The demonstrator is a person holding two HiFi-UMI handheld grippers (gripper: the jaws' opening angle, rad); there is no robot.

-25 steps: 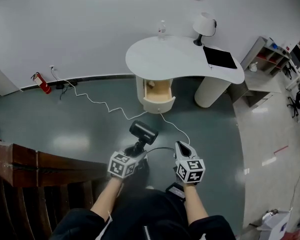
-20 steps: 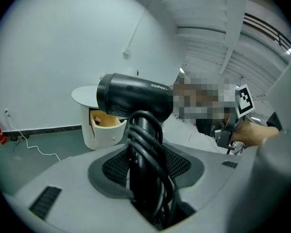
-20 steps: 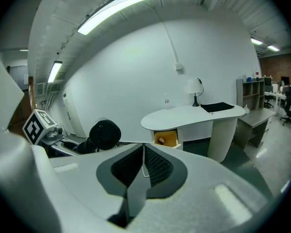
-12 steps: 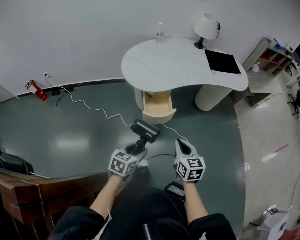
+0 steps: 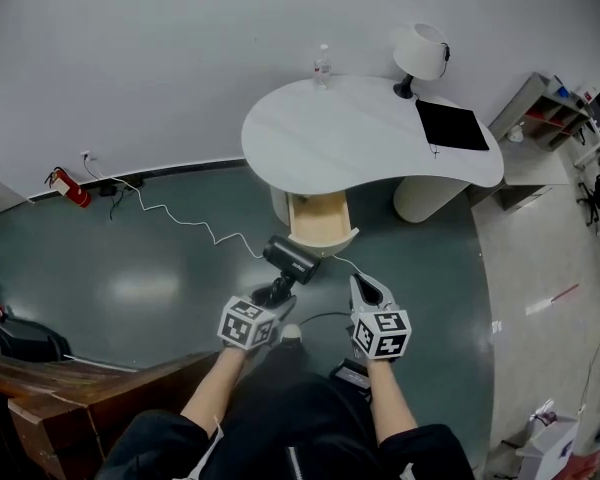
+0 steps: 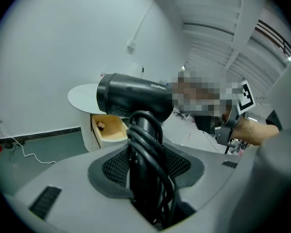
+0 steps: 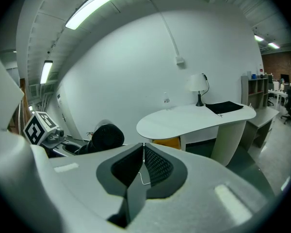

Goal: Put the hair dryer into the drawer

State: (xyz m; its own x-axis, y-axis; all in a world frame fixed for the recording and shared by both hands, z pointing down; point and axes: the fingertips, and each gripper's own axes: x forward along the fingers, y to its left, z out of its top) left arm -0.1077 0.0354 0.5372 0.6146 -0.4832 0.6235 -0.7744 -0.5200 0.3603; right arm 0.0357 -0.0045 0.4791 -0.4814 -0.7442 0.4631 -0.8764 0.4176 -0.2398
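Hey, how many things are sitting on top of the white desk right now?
3: a small bottle at the back edge, a white lamp at the back right, and a flat black pad just in front of the lamp.

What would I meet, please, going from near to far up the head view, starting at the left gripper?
left gripper → hair dryer held in it → open drawer → white desk → clear bottle at the desk's far edge

White curved desk (image 5: 360, 133), grey-green floor (image 5: 130, 258)
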